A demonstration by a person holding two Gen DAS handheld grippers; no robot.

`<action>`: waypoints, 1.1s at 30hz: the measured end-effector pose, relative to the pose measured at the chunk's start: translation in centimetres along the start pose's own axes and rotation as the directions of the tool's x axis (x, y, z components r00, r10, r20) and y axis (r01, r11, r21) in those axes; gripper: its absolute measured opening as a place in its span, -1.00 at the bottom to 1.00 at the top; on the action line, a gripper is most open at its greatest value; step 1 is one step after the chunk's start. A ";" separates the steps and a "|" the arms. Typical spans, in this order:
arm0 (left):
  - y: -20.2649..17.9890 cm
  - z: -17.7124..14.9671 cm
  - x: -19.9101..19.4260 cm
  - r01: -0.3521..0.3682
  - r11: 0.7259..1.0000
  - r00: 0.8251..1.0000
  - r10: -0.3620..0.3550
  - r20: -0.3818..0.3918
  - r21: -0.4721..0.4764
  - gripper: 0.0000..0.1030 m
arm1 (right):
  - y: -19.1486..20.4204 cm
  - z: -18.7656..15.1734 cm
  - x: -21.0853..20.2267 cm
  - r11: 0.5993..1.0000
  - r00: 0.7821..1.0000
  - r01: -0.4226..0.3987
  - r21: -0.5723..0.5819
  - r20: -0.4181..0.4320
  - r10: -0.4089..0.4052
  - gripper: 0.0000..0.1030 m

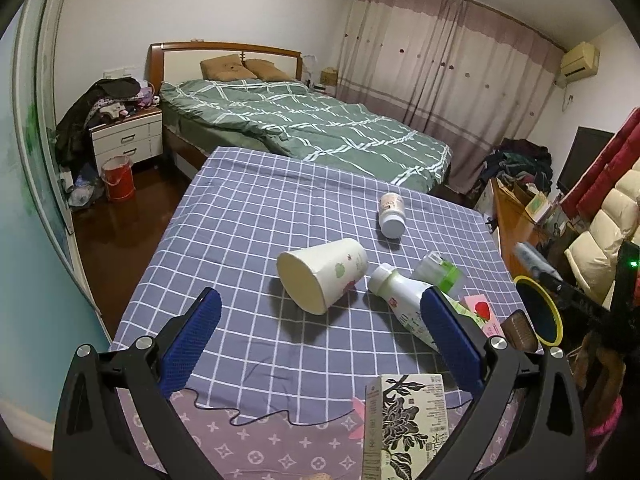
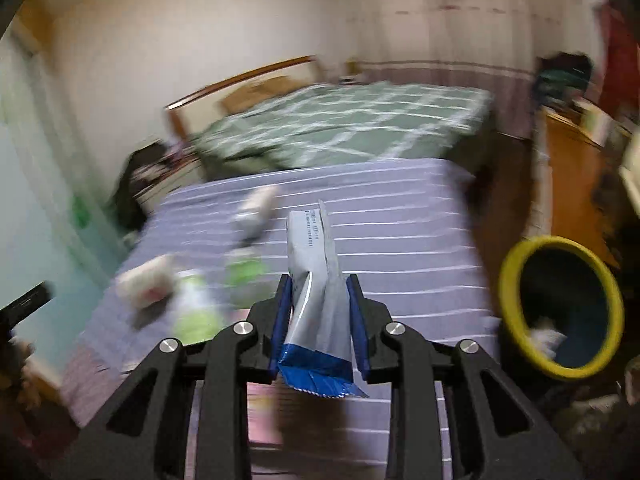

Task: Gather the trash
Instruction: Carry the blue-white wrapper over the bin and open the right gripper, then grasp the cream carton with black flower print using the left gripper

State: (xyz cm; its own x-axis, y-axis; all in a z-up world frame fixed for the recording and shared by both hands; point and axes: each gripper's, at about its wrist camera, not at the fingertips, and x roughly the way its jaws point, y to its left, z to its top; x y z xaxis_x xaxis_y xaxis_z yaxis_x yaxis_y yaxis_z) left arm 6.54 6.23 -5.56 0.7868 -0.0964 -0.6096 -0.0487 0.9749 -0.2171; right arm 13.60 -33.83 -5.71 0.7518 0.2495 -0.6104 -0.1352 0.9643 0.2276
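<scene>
My right gripper (image 2: 319, 286) is shut on a silver wrapper with a blue end (image 2: 314, 264), held above the checked tablecloth (image 2: 400, 240). A dark bin with a yellow rim (image 2: 560, 304) stands to its right, beside the table, with some pale trash inside. This view is motion-blurred. My left gripper (image 1: 320, 300) is open over the table with nothing between its blue pads. Ahead of it lie a tipped paper cup (image 1: 320, 274), a white bottle (image 1: 400, 300), a small white-capped bottle (image 1: 392, 212) and a clear container with a green lid (image 1: 438, 270).
A box with a black floral print (image 1: 404, 424) stands at the near table edge, and a pink strawberry card (image 1: 482, 312) lies at the right. The yellow-rimmed bin (image 1: 538, 312) is off the table's right side. A bed (image 1: 312, 128) lies beyond, a wooden desk (image 1: 516, 216) to the right.
</scene>
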 end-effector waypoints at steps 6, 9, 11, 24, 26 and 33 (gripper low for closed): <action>-2.1 0.1 0.9 0.012 1.000 1.000 -0.012 -0.018 0.028 0.90 | -11.1 -0.6 0.7 0.956 0.972 0.236 0.173 -0.029 -0.235 -0.48; -3.2 -0.1 1.6 0.025 0.999 0.999 -0.024 -0.036 0.047 0.90 | -15.5 -1.3 1.8 0.920 0.948 0.319 0.230 -0.072 -0.311 -0.47; -3.8 -0.1 2.0 0.033 0.998 0.998 -0.031 -0.047 0.058 0.90 | -17.6 -1.7 2.6 0.899 0.933 0.359 0.252 -0.095 -0.346 -0.46; -6.6 -0.5 3.4 0.073 0.992 0.994 -0.065 -0.088 0.101 0.90 | -22.8 -2.6 4.0 0.842 0.901 0.434 0.322 -0.134 -0.413 -0.12; -6.6 -0.7 3.7 0.074 0.992 0.993 -0.065 -0.096 0.103 0.90 | -22.0 -2.7 3.5 0.849 0.905 0.425 0.314 -0.123 -0.408 -0.08; -7.1 -2.5 4.7 0.067 0.988 0.985 -0.043 -0.164 0.141 0.90 | -18.9 -2.9 0.7 0.868 0.916 0.394 0.302 -0.054 -0.397 -0.03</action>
State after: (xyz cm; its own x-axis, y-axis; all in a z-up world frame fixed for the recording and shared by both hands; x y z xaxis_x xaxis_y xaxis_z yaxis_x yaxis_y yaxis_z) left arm 9.08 -1.66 -8.77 0.6765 -0.1700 -0.7166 0.0908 0.9848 -0.1480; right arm 14.77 -51.60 -12.63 0.7077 -0.1496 -0.6904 0.3740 0.9085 0.1865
